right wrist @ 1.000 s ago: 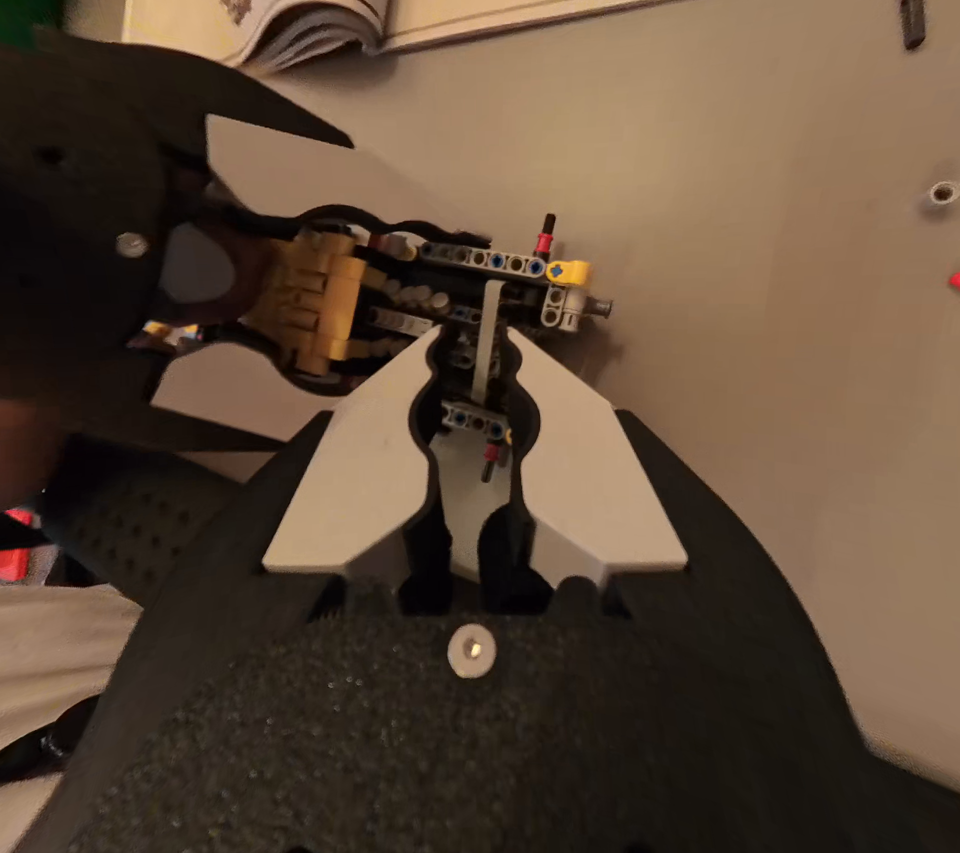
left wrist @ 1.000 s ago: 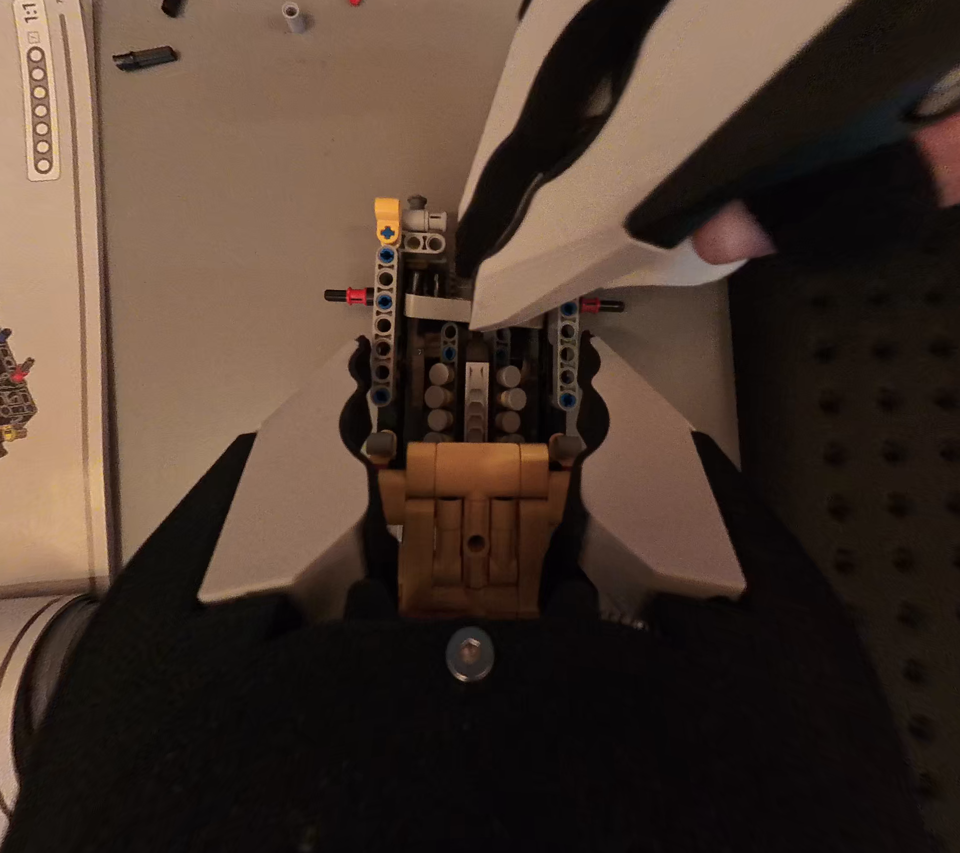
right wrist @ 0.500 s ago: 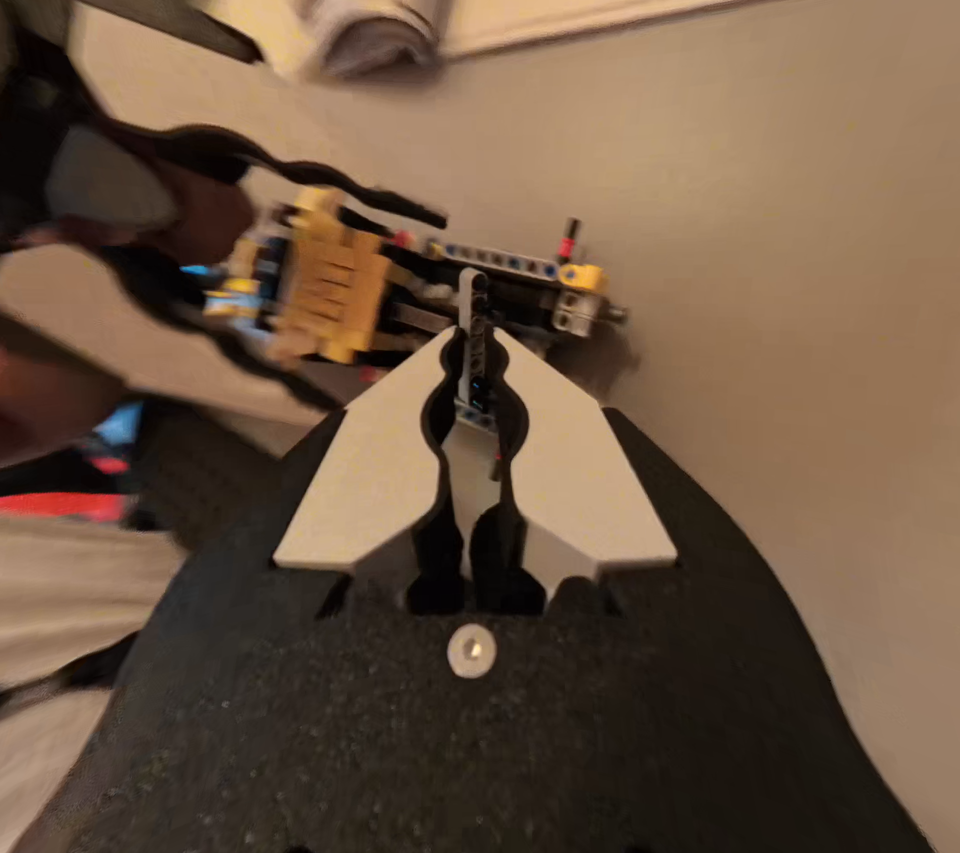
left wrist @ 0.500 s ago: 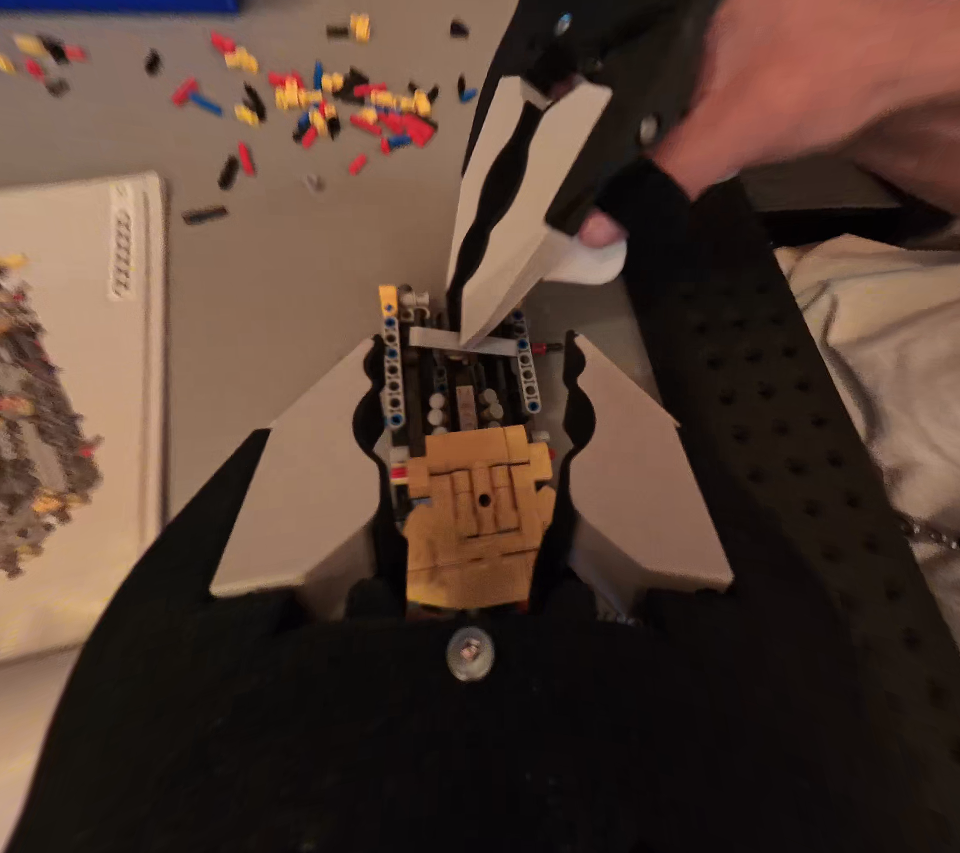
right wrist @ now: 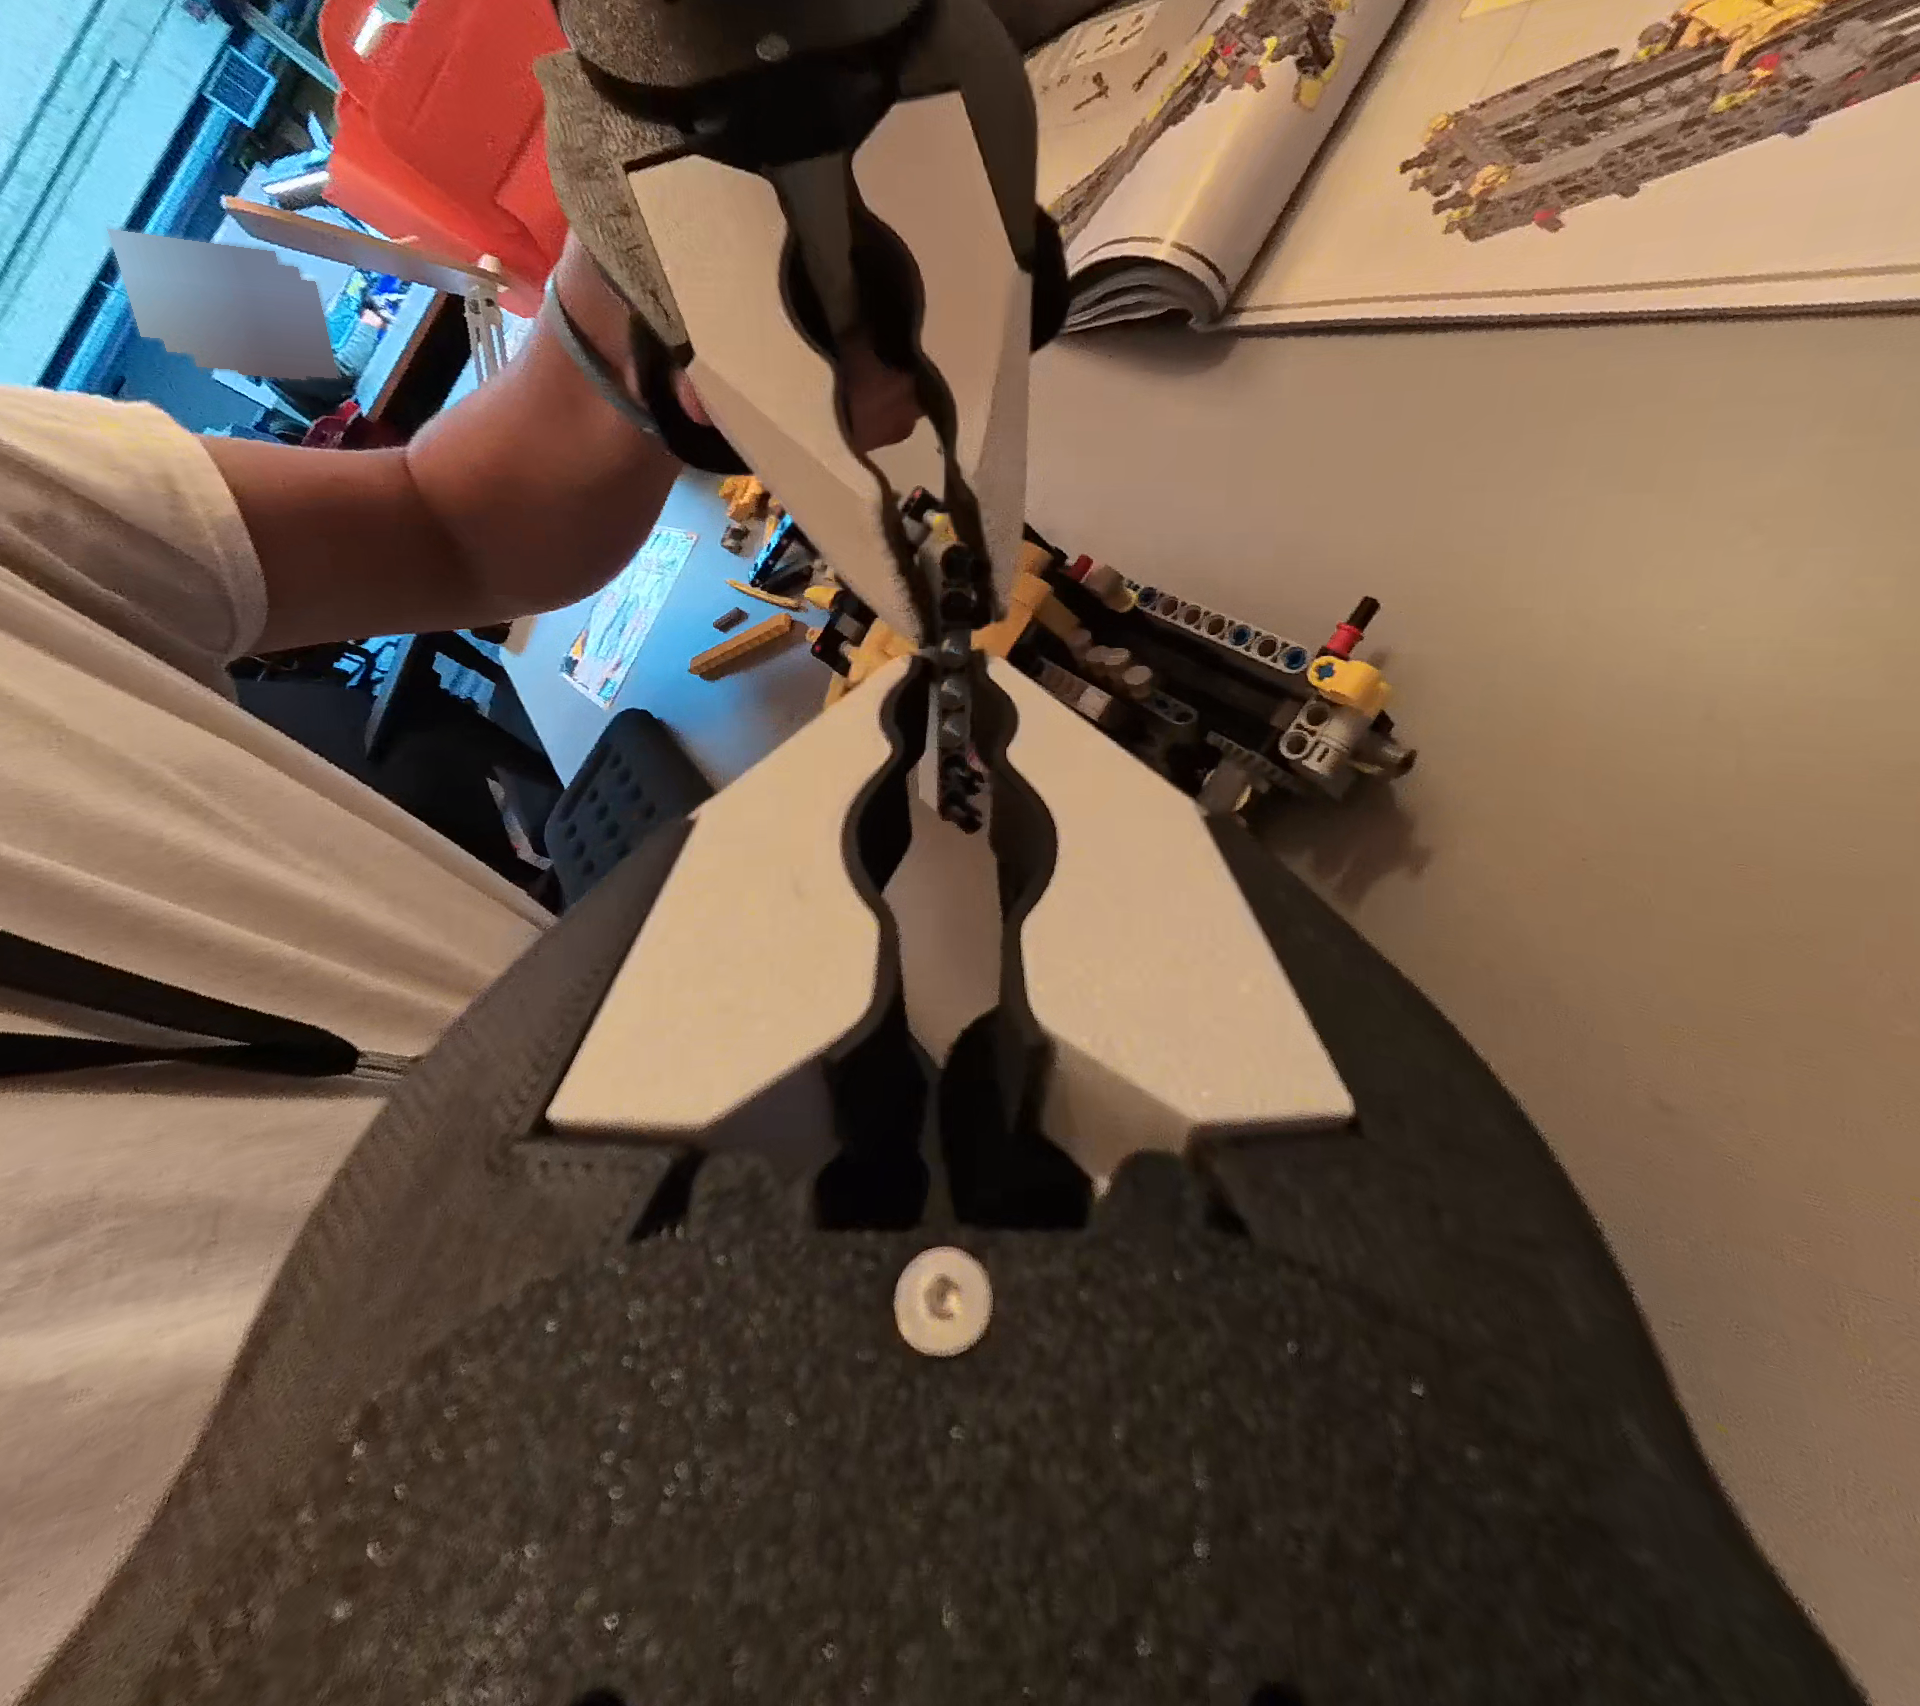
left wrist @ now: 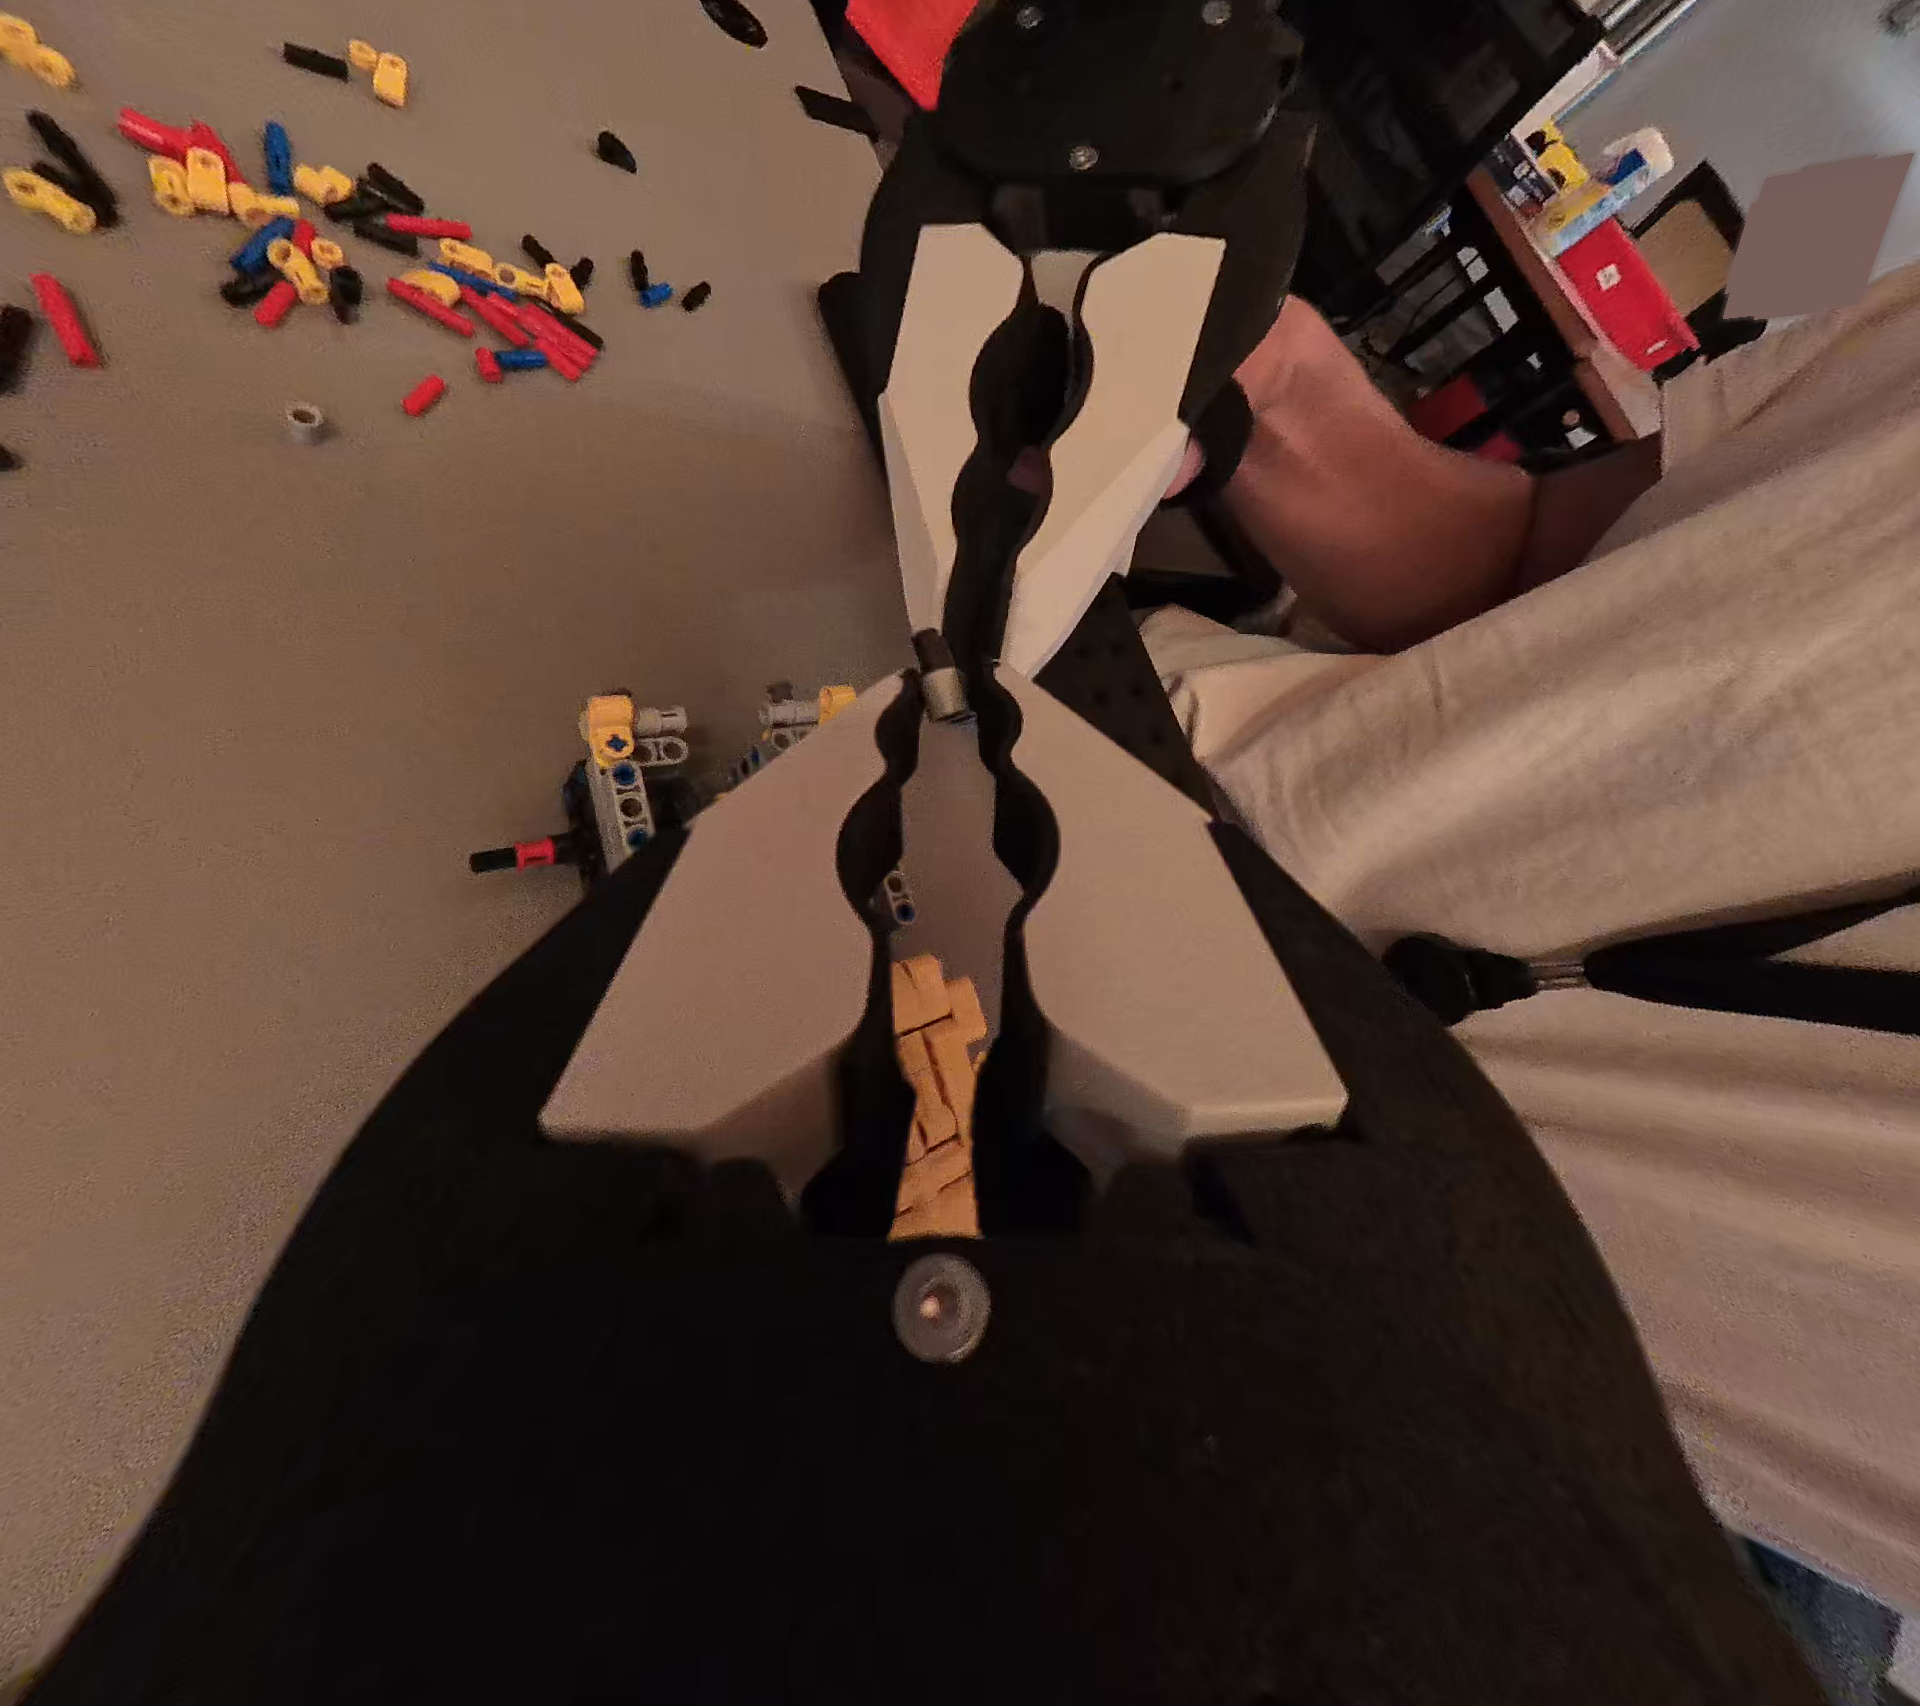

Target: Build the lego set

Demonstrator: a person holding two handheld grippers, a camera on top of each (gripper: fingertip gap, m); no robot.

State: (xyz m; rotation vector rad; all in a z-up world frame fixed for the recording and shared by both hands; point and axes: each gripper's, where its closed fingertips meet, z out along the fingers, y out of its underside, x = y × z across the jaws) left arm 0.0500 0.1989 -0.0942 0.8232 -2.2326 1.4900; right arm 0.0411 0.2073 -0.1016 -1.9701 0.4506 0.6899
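Observation:
A short grey beam (right wrist: 951,742) with black pins is held in the air between both grippers, tip to tip. My right gripper (right wrist: 954,669) is shut on its near end. My left gripper (left wrist: 956,690) is shut on the other end, where a grey end piece (left wrist: 943,688) shows at its tips. Each gripper faces the other: the left gripper (right wrist: 948,607) in the right wrist view, the right gripper (left wrist: 971,643) in the left wrist view. The lego model (right wrist: 1195,690), black and grey with a tan block (left wrist: 935,1085), lies on the grey table below, free of both.
Loose red, yellow, blue and black pieces (left wrist: 364,233) lie scattered at the far left of the table. An open instruction booklet (right wrist: 1558,98) lies beyond the model. The table edge (left wrist: 821,129), a black perforated seat (right wrist: 613,783) and the person's lap are close by. My two grippers' fingertips are within a few centimetres of each other.
My left gripper let go of the model, which now lies on the table. Both grippers rose and tilted to face each other. The left is now shut on the beam the right holds.

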